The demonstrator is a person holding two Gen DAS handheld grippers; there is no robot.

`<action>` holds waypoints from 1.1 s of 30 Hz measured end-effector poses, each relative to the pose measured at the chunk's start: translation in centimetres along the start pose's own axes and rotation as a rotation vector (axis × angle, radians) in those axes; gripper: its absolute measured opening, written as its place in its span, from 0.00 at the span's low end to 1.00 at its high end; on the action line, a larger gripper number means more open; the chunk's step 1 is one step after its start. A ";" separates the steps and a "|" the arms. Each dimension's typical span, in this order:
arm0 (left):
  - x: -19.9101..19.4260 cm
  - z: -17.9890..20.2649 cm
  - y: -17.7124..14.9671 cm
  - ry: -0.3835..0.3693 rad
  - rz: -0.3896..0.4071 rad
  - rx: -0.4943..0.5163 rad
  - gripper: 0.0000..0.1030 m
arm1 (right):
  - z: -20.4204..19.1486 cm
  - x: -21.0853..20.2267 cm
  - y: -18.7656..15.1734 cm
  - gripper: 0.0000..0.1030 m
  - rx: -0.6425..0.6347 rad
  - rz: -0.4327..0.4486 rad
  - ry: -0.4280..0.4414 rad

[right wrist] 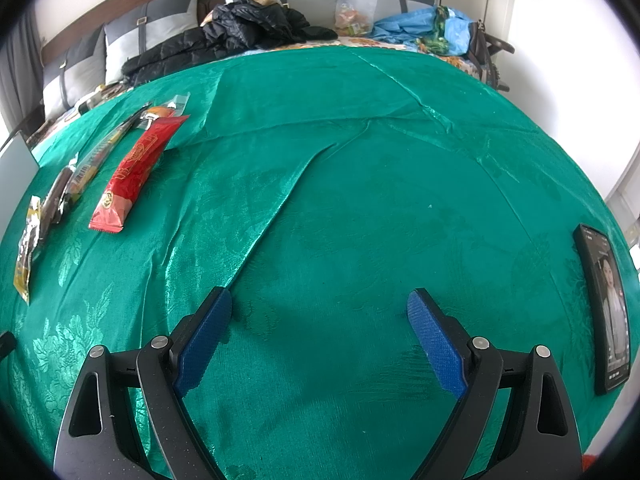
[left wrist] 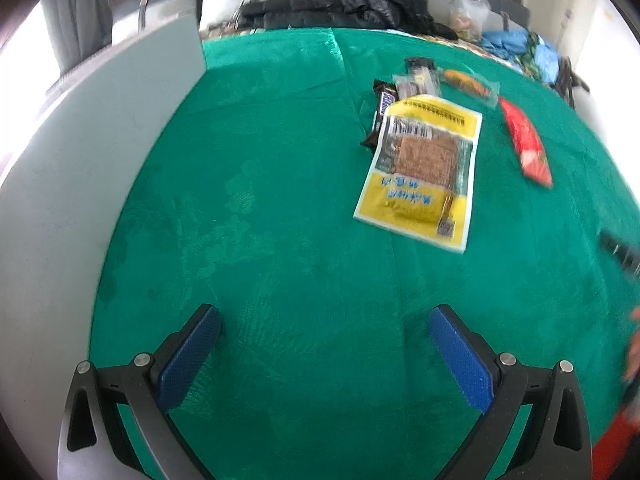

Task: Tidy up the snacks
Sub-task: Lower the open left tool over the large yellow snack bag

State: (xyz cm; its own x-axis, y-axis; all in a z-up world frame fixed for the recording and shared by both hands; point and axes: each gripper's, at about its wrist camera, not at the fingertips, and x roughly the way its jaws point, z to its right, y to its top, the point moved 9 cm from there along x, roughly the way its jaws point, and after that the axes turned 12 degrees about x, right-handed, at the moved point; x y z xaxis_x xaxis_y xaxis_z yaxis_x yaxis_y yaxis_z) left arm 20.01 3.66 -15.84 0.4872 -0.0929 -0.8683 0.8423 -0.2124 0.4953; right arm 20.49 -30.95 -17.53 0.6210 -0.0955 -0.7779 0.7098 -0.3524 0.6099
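The jaws of both grippers are spread wide and hold nothing. The left gripper (left wrist: 325, 334) and the right gripper (right wrist: 319, 312) hang over bare green cloth (right wrist: 360, 208) on the bench. The snacks lie in a bunch ahead of the left gripper: a yellow pack (left wrist: 420, 168) partly on top of a dark bar (left wrist: 380, 114), and a red pack (right wrist: 134, 172) beside them. A phone (right wrist: 606, 312) lies far right. Dark coats (right wrist: 240, 36) sit behind the bench.

A green patterned tablecloth (right wrist: 360, 200) carries a red snack packet (right wrist: 134, 170) at left, a yellow packet (left wrist: 420, 170) upper right, and a phone (right wrist: 606, 308) at the right edge.
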 end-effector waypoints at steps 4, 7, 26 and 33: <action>-1.0 1.1 3.1 -0.129 0.055 -0.056 1.00 | 0.0 0.0 0.0 0.89 0.000 0.000 0.000; -0.4 2.5 6.2 -0.144 0.047 0.001 1.00 | 0.0 0.0 0.0 0.89 0.000 0.000 0.000; 6.6 4.3 9.8 -0.079 -0.075 0.222 1.00 | -0.1 0.0 -0.1 0.89 0.001 0.001 -0.001; 5.3 3.4 9.7 -0.049 -0.018 0.197 0.63 | -0.1 0.0 -0.1 0.89 0.001 0.001 -0.001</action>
State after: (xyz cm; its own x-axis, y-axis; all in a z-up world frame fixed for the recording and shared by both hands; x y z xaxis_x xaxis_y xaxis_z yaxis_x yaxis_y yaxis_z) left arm 29.98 -2.24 -15.78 0.4566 -0.1336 -0.8796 0.7873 -0.3998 0.4694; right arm 20.48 -30.81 -17.55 0.6212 -0.0971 -0.7776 0.7089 -0.3534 0.6104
